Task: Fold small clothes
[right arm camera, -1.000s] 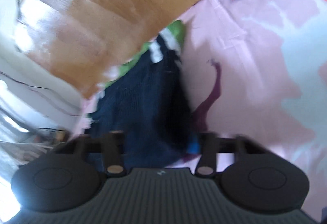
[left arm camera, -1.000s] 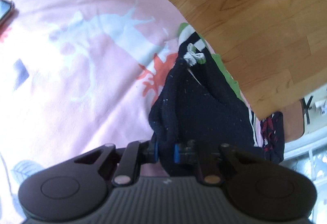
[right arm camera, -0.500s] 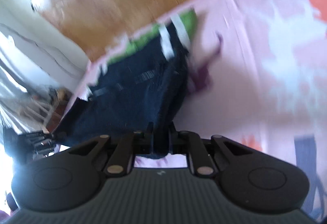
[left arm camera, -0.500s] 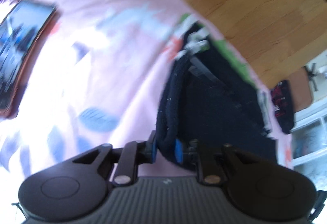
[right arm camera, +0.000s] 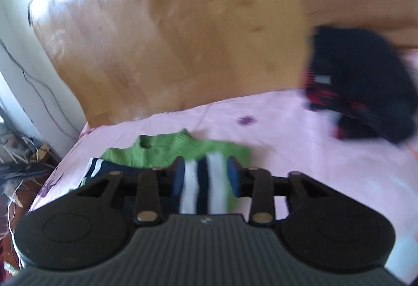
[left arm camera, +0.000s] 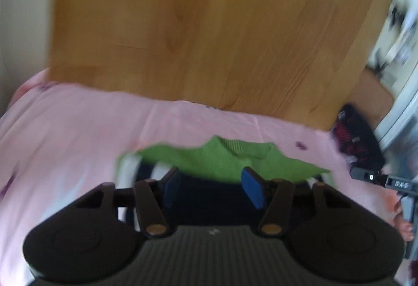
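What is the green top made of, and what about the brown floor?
The green top looks like knitted wool or yarn: its neck shows ribbed stitches and it looks soft and matte. The floor looks like wood or wood-look planks, with grain lines and a slight shine; the blur hides which.

Your left wrist camera rides behind its gripper (left arm camera: 211, 185), tilted down, close over the small green-and-navy knit sweater (left arm camera: 227, 158) on the pink printed bedsheet (left arm camera: 65, 134). Your right wrist camera sits flatter, equally close. Both share sweater, sheet edge, wood-plank floor (left arm camera: 209, 24), dark red-patterned garment (right arm camera: 365, 87)
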Demonstrator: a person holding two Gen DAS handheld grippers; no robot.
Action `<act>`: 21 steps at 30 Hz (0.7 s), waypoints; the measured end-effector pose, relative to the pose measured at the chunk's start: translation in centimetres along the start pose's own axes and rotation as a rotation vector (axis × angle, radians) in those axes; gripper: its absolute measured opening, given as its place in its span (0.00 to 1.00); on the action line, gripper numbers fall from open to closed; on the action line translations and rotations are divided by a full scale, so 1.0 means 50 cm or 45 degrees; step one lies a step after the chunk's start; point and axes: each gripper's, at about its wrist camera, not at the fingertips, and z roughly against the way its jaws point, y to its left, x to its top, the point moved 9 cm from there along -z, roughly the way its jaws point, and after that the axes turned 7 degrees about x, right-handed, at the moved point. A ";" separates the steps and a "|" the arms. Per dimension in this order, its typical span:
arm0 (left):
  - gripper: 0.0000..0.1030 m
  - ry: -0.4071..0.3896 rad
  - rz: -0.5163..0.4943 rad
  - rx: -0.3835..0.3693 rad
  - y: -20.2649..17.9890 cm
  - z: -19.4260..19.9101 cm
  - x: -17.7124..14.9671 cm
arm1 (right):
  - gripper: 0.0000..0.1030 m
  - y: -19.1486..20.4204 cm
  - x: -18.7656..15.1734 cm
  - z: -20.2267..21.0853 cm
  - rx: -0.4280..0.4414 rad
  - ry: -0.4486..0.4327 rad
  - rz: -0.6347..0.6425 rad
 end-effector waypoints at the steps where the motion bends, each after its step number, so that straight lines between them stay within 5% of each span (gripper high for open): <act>1: 0.54 0.033 -0.024 0.055 -0.010 -0.059 0.021 | 0.47 0.003 0.011 -0.046 0.002 0.040 0.035; 5: 0.53 0.190 -0.006 0.069 -0.016 -0.223 0.032 | 0.59 0.011 0.022 -0.187 0.011 0.179 0.169; 7: 0.40 0.228 0.022 0.040 -0.019 -0.266 0.018 | 0.65 0.014 0.019 -0.234 0.041 0.238 0.226; 9: 0.15 0.194 -0.037 0.051 -0.030 -0.273 0.015 | 0.64 0.016 0.010 -0.267 0.057 0.288 0.267; 10: 0.15 0.183 -0.041 0.062 -0.031 -0.272 0.015 | 0.54 0.020 0.000 -0.275 0.074 0.323 0.293; 11: 0.12 0.177 -0.048 0.066 -0.032 -0.269 0.015 | 0.31 0.026 -0.008 -0.285 0.077 0.353 0.345; 13: 0.11 0.154 -0.053 0.065 -0.032 -0.252 0.017 | 0.16 0.044 -0.006 -0.278 0.055 0.311 0.437; 21: 0.11 -0.130 -0.033 -0.037 -0.037 0.026 0.015 | 0.14 0.186 0.012 -0.055 0.131 0.050 0.545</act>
